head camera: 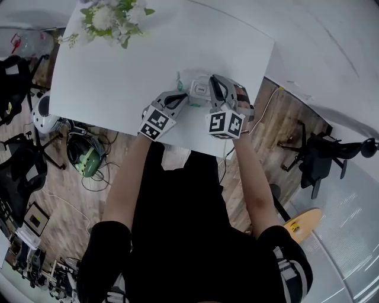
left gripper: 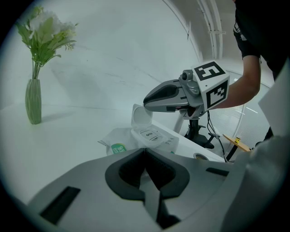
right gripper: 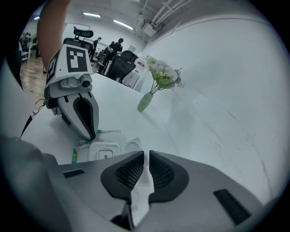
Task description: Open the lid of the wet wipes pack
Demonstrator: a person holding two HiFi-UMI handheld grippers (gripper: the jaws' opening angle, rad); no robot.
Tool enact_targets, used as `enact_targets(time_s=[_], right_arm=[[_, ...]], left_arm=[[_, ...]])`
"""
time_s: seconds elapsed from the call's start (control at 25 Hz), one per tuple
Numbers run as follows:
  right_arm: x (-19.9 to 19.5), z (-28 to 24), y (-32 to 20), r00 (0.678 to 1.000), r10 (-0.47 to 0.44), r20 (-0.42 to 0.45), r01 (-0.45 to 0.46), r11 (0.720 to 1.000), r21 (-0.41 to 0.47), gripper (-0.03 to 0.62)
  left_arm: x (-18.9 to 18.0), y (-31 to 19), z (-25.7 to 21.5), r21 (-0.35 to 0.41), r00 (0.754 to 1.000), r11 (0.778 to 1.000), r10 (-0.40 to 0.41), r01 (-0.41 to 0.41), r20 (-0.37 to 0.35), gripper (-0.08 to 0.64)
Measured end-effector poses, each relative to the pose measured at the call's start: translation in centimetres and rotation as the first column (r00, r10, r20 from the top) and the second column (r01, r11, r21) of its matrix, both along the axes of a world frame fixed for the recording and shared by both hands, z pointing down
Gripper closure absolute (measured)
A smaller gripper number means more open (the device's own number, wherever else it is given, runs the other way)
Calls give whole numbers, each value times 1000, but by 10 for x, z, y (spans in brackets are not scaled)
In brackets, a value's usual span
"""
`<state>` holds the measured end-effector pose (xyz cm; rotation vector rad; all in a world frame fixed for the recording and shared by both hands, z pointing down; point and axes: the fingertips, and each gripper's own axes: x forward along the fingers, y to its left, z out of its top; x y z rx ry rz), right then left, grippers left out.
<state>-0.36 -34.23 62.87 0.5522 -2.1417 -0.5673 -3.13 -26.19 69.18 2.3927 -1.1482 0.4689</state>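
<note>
Far left on the white table (head camera: pixel 118 77) there's the flowers (head camera: pixel 112 18) in a green vase (left gripper: pixel 33 102), well apart from everything else. My left gripper (left gripper: pixel 145 150) is squeezed together, jaws meeting right at the tips, nose angled down onto the edge of the pack (left gripper: pixel 118 139). Honestly can't tell if a bit of wrapper is caught in there. The pack lies flat near my side of the table, between the two grippers. Its lid (left gripper: pixel 141 118) is already flipped up, standing roughly upright with the seal label under it showing. My right gripper (right gripper: pixel 147 154) comes in from the right, tip just above the top of the lid. Its jaws are only a sliver apart. The lid shows white through the gap, and the pads aren't clamping it.
</note>
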Motion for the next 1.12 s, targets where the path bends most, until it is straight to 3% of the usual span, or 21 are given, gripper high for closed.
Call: enact_targets(time_s=[0.48, 1.12], right_arm=[[-5, 20, -19, 1000, 7, -20, -7, 1000, -7, 482], [1, 58, -25, 998, 30, -59, -33, 998, -59, 482]], left_arm=[[-1, -2, 2, 0, 1000, 1000, 1, -1, -1, 535], [-1, -2, 2, 2, 1000, 1000, 5, -5, -4, 535]])
